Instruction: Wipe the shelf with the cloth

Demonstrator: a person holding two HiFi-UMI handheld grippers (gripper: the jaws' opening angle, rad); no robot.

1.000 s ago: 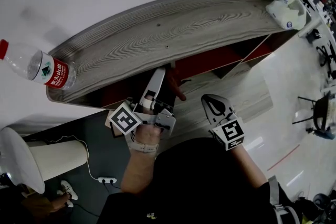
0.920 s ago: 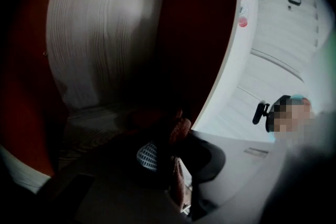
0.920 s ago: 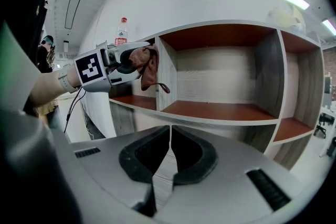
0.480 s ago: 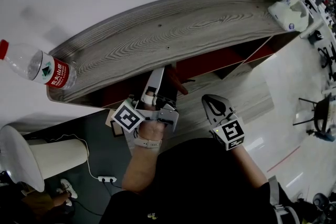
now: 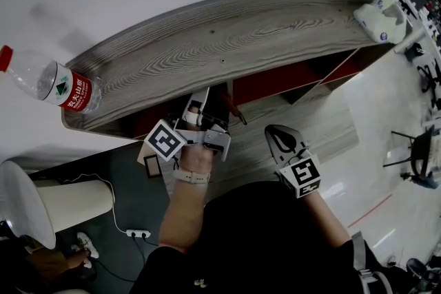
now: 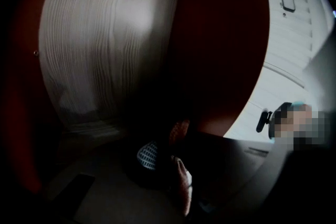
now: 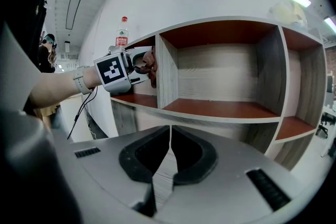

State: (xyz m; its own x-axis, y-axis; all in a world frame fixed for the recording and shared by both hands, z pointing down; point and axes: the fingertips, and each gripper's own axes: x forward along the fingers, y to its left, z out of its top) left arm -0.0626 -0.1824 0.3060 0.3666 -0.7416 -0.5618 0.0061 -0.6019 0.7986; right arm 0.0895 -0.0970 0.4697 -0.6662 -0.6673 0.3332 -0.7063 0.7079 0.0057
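Note:
The shelf [image 5: 227, 51] is a grey wood-grain unit with red-brown boards [image 7: 215, 107]. My left gripper [image 5: 198, 117] reaches into the top left compartment, its tips hidden under the shelf's top in the head view. It is shut on a brownish-pink cloth [image 7: 151, 68], which pokes out beside it [image 5: 233, 109]. In the dark left gripper view the cloth [image 6: 182, 186] hangs between the jaws over the board. My right gripper [image 5: 273, 131] is held back in front of the shelf, shut with nothing in it [image 7: 169, 136].
A water bottle [image 5: 52, 82] with a red label lies at the left end of the shelf top. A white object [image 5: 379, 17] sits at its right end. A white lamp [image 5: 62, 206] and a power strip [image 5: 138, 234] are on the floor at the left.
My left gripper has pushed a little deeper into the compartment with the cloth. The right gripper has stayed still.

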